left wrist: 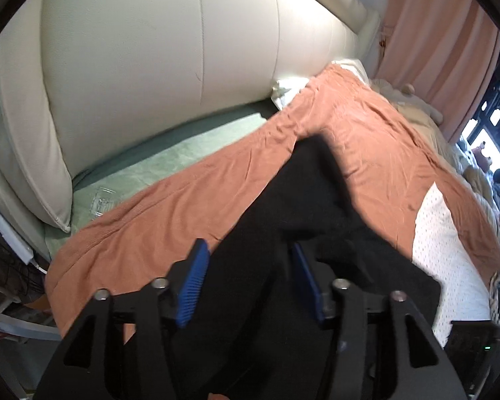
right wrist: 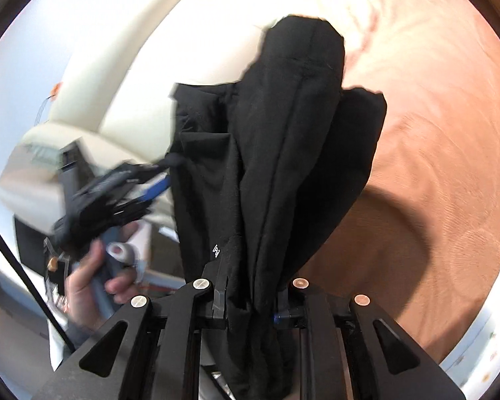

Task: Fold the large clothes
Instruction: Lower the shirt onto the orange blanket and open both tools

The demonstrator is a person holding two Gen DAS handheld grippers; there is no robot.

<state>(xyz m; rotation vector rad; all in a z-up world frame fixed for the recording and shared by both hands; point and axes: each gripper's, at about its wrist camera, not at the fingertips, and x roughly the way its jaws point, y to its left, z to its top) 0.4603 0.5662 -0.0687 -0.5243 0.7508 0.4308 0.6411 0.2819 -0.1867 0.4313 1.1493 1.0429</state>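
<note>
A black garment [right wrist: 283,166], bunched in long vertical folds, hangs over the orange bedspread [right wrist: 450,166].

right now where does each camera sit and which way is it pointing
Left wrist: sits on the left gripper, looking along its open blue-padded fingers at the black fabric garment lying over the orange bedspread, with the cream padded headboard behind.
Right wrist: sits on the right gripper, shut on the bunched garment, facing the bedspread; the person's left hand holding the left gripper shows, blurred.
Shared: garment, bedspread, headboard and left gripper.
</note>
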